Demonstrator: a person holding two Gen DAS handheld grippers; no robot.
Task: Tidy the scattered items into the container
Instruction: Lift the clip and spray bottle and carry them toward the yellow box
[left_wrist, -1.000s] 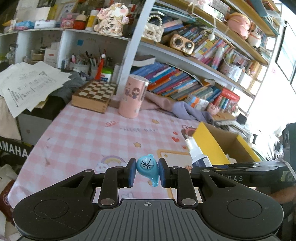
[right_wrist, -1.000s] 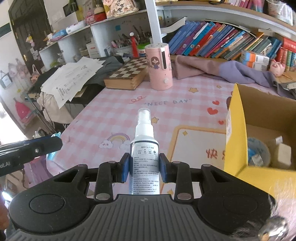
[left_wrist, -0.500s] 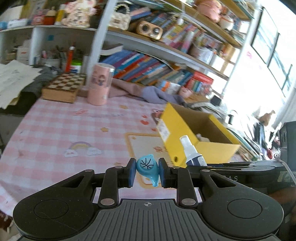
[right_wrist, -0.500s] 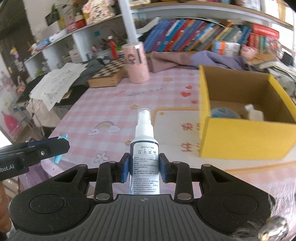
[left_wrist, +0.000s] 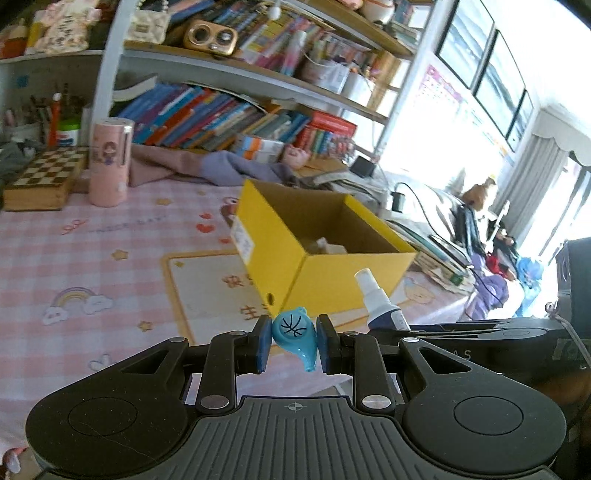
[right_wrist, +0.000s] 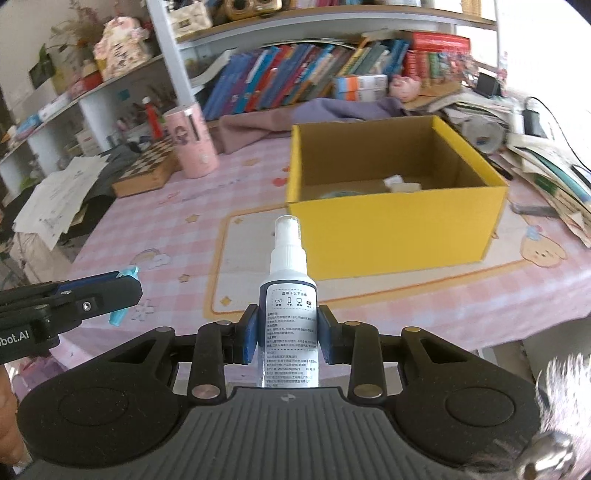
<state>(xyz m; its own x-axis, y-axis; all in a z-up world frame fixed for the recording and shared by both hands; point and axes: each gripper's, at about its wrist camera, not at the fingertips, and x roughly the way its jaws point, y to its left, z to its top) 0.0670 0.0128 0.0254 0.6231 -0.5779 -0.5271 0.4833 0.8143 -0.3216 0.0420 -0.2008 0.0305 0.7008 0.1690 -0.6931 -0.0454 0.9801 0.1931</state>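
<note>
My left gripper (left_wrist: 293, 341) is shut on a small blue whistle (left_wrist: 295, 334) with a basketball mark, held above the pink checked tablecloth. A white spray bottle (right_wrist: 290, 295) with a dark label stands upright between the pads of my right gripper (right_wrist: 288, 334), which is shut on it. The open yellow cardboard box (right_wrist: 399, 225) sits on the table ahead of both grippers; a few small items lie on its floor. In the left wrist view the box (left_wrist: 343, 284) shows a corner, and the spray bottle (left_wrist: 378, 301) appears at lower right. The left gripper with the whistle (right_wrist: 123, 295) shows at the right wrist view's left edge.
A pink cylinder (right_wrist: 192, 142) and a wooden chessboard box (right_wrist: 146, 170) stand at the back left. A purple cloth (right_wrist: 314, 118) lies behind the box, below shelves of books. Stacked papers and books (right_wrist: 546, 170) crowd the table's right side. Loose sheets (right_wrist: 55, 195) hang off the left.
Both grippers have swung to the right with their objects, so the yellow box has come from the frame's right edge to the centre. Both grips are unchanged.
</note>
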